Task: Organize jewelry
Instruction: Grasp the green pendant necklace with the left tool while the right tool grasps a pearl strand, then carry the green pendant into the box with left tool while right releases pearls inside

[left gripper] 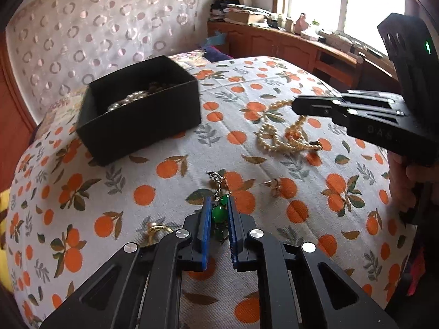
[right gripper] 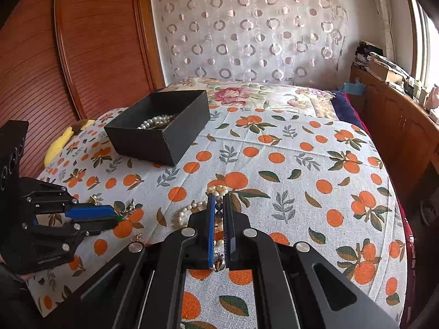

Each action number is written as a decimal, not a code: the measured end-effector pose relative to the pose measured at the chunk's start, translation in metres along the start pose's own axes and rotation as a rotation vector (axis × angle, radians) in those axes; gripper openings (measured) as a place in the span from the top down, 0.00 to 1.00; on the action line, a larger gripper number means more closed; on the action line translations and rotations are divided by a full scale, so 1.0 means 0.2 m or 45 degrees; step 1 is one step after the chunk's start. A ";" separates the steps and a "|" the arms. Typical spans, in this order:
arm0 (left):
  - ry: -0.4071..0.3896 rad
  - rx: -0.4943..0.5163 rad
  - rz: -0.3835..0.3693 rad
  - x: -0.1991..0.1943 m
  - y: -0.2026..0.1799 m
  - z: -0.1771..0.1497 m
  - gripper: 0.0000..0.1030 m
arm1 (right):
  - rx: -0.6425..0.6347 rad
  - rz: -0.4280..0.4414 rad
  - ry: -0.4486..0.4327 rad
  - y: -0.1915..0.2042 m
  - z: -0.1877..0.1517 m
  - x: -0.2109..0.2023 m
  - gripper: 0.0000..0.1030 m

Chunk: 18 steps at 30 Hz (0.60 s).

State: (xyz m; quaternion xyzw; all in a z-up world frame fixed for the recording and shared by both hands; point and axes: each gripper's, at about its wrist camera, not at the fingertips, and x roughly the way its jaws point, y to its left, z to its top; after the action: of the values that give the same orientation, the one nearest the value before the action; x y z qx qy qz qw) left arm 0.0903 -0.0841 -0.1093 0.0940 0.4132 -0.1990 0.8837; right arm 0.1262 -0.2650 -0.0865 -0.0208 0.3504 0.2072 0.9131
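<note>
My left gripper [left gripper: 219, 200] is shut on a green bead piece with a thin chain [left gripper: 218, 215], low on the orange-print cloth [left gripper: 170, 192]. In the right wrist view the left gripper [right gripper: 116, 216] sits at the left, with a bit of green at its tip. My right gripper [right gripper: 219, 197] is shut on a cream pearl necklace [right gripper: 189, 209], whose loops lie on the cloth around the pads. From the left wrist view the right gripper [left gripper: 296, 107] rests at the far end of that necklace [left gripper: 274, 139]. An open black box [left gripper: 142, 126] [right gripper: 153, 145] behind holds white pearls [right gripper: 155, 122].
A gold ring with a pearl [left gripper: 156, 230] lies left of the left gripper, and a small earring [left gripper: 274, 186] to its right. A pearl cluster [right gripper: 94, 198] sits by the left gripper. A wooden cabinet [right gripper: 397, 126] runs along the right, a wardrobe [right gripper: 82, 54] on the left.
</note>
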 end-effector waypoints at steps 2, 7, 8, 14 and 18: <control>-0.017 -0.029 -0.007 -0.02 0.03 0.00 0.90 | -0.001 0.000 0.001 0.00 0.00 0.00 0.94; -0.071 -0.059 0.005 -0.11 0.08 0.03 0.90 | -0.013 0.002 0.002 0.00 0.00 0.00 0.94; -0.082 -0.062 0.008 -0.12 0.09 0.04 0.90 | -0.017 0.002 0.003 0.00 -0.01 0.01 0.94; -0.151 -0.090 0.023 -0.23 0.15 0.11 0.90 | -0.050 0.018 -0.006 0.04 0.01 0.00 0.94; -0.200 -0.107 0.042 -0.30 0.21 0.18 0.90 | -0.076 0.034 -0.052 0.08 0.09 -0.06 0.94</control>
State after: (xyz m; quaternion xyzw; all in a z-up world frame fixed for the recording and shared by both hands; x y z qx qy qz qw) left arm 0.0977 -0.0411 -0.0404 0.0479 0.3489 -0.1737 0.9197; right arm 0.1229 -0.2524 -0.0640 -0.0391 0.3258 0.2301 0.9162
